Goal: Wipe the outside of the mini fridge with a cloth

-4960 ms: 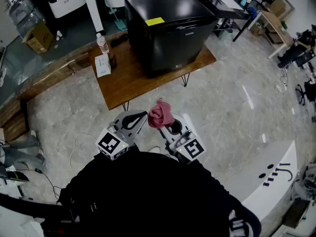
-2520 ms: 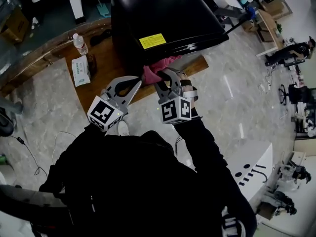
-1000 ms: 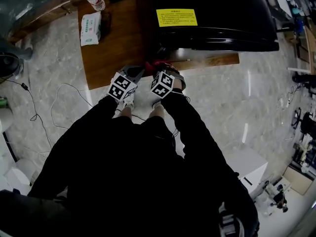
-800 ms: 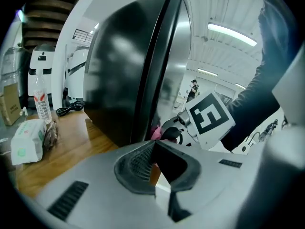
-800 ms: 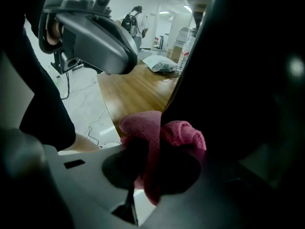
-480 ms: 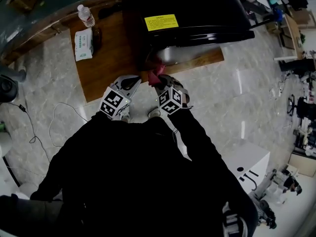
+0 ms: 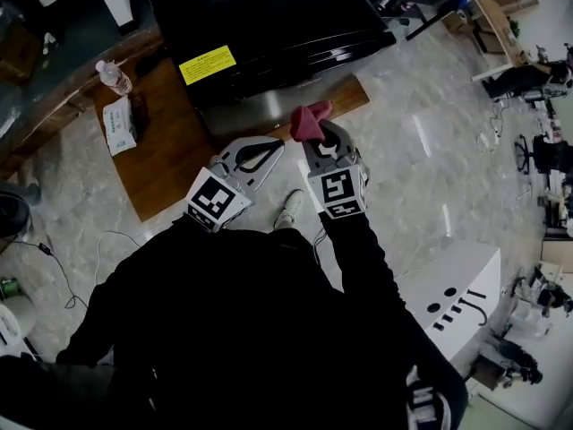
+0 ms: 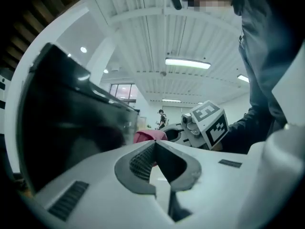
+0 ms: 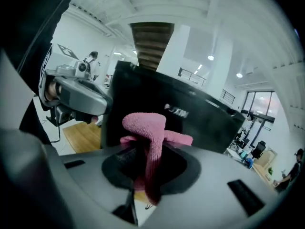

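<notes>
The right gripper (image 7: 319, 138) pinches the pink cloth (image 7: 309, 119). A bunched fold stands up past its fingertips, with the front of the mini fridge (image 7: 269, 25) just beyond them; whether the cloth touches the door yet is hard to tell. The left gripper (image 8: 155, 148) has its jaws pressed together on nothing, just beside the right one's fingers. Only a narrow fold is held, so a dragging stroke could pull the cloth free, and bare fingertips would likely scrape the glossy face. A hard push might shift the fridge on the wooden table (image 7: 166, 164).
</notes>
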A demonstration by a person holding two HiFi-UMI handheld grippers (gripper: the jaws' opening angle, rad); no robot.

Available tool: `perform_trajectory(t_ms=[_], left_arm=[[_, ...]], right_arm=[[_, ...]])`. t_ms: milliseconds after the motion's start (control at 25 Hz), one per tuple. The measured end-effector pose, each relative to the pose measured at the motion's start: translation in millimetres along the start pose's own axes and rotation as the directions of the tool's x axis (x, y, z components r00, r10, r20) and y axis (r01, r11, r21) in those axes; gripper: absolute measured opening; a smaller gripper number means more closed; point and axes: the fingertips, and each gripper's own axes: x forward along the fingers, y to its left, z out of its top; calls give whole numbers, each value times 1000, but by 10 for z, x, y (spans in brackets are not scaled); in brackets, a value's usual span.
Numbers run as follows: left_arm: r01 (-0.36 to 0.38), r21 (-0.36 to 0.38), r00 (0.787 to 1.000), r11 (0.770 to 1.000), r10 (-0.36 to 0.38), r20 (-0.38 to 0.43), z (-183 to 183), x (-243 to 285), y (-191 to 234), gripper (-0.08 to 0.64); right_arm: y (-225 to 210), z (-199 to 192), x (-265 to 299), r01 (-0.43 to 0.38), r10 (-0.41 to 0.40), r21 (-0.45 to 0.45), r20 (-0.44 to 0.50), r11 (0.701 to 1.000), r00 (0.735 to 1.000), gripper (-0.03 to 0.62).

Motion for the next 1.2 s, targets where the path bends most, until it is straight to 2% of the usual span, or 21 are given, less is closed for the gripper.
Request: perform_trajectory(t_ms=[80,200,280,400,600,840,1040,1200], left_arm=[[-9,1,999,1000,9,36,247,255,-74,2],[-31,-43,996,999,34,77,459,619,-180,2],[-61,-46,993,997,65,94,538,831,-218,2],[-120,-35,987,992,123,99,586,1104,-202,2],[-225,-5,970,974,225,91,614,1412,-45,2],[-369,-35,925,929,371,80,468,1600,156,2],[-429,-43,901,902,431,50,249,1731,250,2],[-461,-40,887,887,459,-50,-197,1867,330,2]], right_arm=[[-429,97,-129,45,-45,-1,49,999,998,87],[-1003,165,-291,84,-80,-32,113,996,990,87],[-1289,189,-320,85,-75,-60,158,995,985,87],[-1502,196,-244,40,-16,-117,204,992,979,86],[-1635,154,-161,-20,70,-183,269,983,961,86],[-1657,-19,-45,-77,155,-226,348,971,925,84],[-1477,-493,255,-177,245,-235,301,956,922,84],[-1213,-994,535,-281,333,-238,221,930,917,84]])
